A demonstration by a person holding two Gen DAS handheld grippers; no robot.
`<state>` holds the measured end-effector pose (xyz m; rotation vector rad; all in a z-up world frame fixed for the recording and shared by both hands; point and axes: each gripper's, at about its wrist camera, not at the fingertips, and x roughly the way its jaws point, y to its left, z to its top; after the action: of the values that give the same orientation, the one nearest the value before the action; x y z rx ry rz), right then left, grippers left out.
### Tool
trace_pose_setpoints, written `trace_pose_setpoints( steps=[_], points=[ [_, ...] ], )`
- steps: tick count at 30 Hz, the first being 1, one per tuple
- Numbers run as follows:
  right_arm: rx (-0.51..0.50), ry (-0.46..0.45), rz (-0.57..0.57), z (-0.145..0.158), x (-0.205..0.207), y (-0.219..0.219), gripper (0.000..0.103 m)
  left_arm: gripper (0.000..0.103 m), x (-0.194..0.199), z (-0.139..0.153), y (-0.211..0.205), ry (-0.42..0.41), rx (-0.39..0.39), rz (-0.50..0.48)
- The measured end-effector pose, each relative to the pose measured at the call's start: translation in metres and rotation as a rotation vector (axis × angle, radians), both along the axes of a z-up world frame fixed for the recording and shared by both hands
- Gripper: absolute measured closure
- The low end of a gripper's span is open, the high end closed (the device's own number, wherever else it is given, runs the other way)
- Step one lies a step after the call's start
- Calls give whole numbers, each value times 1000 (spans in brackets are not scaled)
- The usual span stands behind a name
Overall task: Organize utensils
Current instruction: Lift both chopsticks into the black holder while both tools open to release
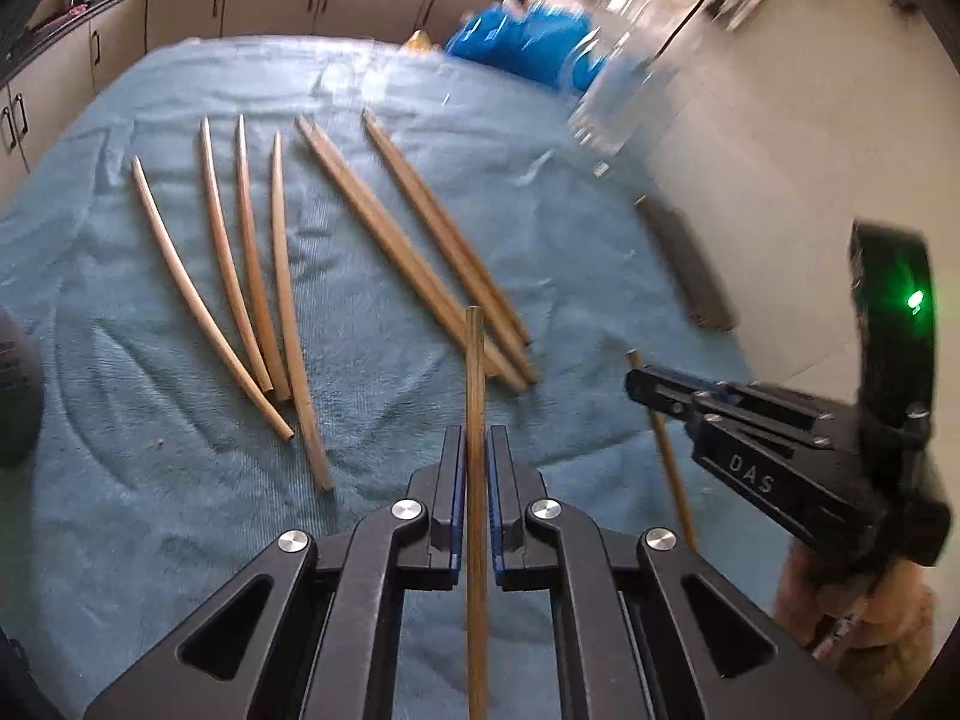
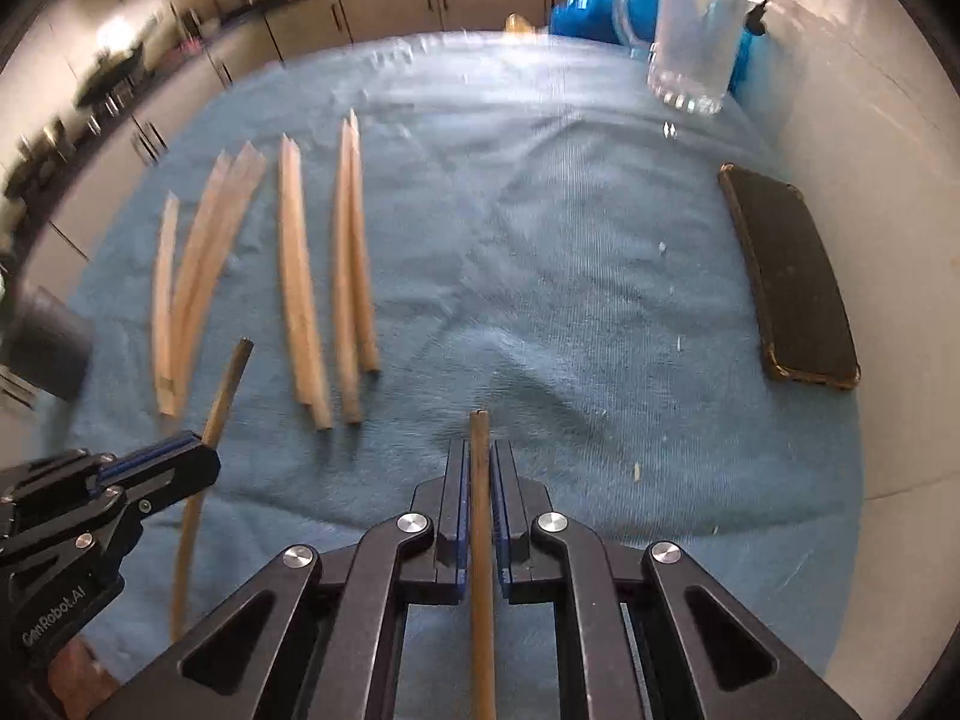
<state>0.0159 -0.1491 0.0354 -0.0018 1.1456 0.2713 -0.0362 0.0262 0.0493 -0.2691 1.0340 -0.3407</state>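
Note:
Several wooden chopsticks [image 1: 336,252] lie side by side on a blue towel [image 1: 540,228]; they also show, blurred, in the right wrist view [image 2: 300,282]. My left gripper [image 1: 477,450] is shut on a chopstick [image 1: 476,396] that sticks out ahead between the fingers, above the towel. My right gripper [image 2: 479,462] is shut on another chopstick [image 2: 480,528] in the same way. Each gripper shows in the other's view: the right one [image 1: 654,387] at the right, the left one [image 2: 198,450] at the lower left, each with its chopstick.
A clear glass jar [image 2: 690,30] stands at the towel's far right, before blue plastic bags [image 2: 594,0]. A dark flat rectangular block [image 2: 792,276] lies at the towel's right edge beside the white wall. Cabinets run along the back. A dark object [image 2: 48,342] sits at the left edge.

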Motion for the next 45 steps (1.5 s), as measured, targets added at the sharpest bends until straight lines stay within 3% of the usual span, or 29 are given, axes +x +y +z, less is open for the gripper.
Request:
trace_pose_setpoints(
  steps=[5,19,24,35,45],
  points=[
    [89,-140,-21,43,-39,-9,96,97,-34,34,20,-119,-72,16],
    [202,-497,20,146,-129,33,96,97,-119,114,72,-461,-70,114],
    [246,-591,38,176,-141,50,96,97,-137,147,101,-563,-83,168],
    [479,-736,65,233,-94,133,96,97,-116,200,201,-710,-51,417],
    [642,-787,87,239,-23,231,96,97,-54,196,259,-750,14,577]
  ],
)
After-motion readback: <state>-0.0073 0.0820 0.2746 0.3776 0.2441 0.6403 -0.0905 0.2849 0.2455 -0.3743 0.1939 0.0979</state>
